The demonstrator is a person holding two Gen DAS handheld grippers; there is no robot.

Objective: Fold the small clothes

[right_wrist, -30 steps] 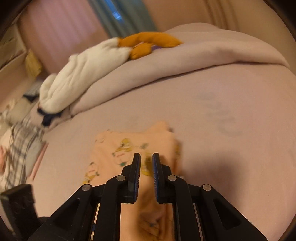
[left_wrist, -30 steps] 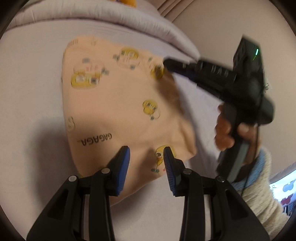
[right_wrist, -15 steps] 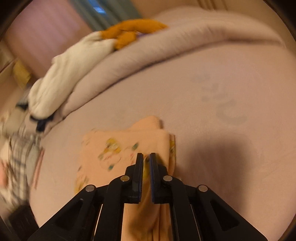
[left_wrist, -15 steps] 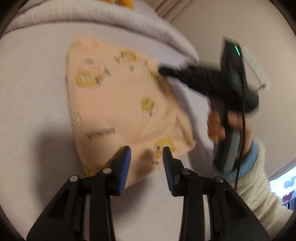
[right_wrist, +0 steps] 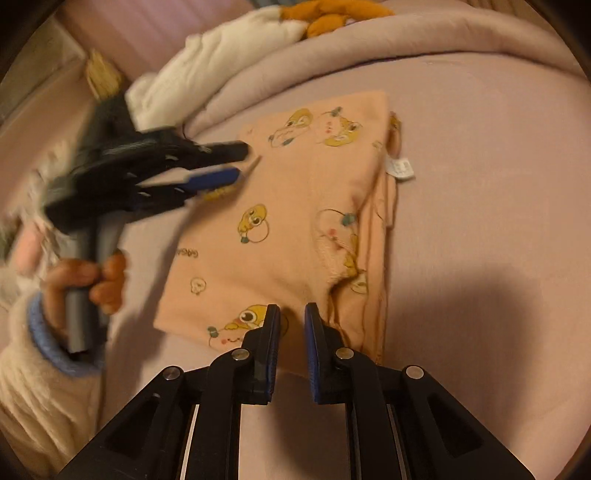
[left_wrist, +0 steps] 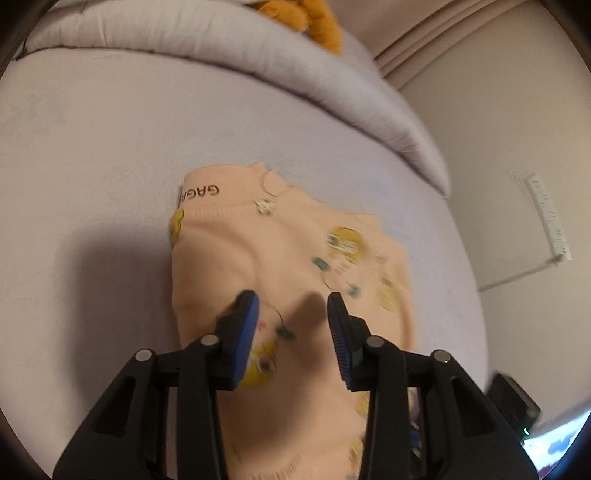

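a rolled duvet (left_wrist: 258, 70) edges the bed sheet (right_wrist: 480, 177); an orange plush (right_wrist: 332, 14) lies beside white bedding (right_wrist: 207, 70).

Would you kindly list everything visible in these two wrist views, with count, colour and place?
Folded garment: one, peach with yellow cartoon prints, flat on the bed.
Garment tag: one, white, at its right edge.
Bed sheet: one, pale lilac.
Duvet: one, lilac, rolled along the far side.
Plush toy: one, orange, on the duvet.
White fabric: one, by the plush.
Left gripper: black, blue pads, open.
Right gripper: same, open.
Left hand: holding the handle.
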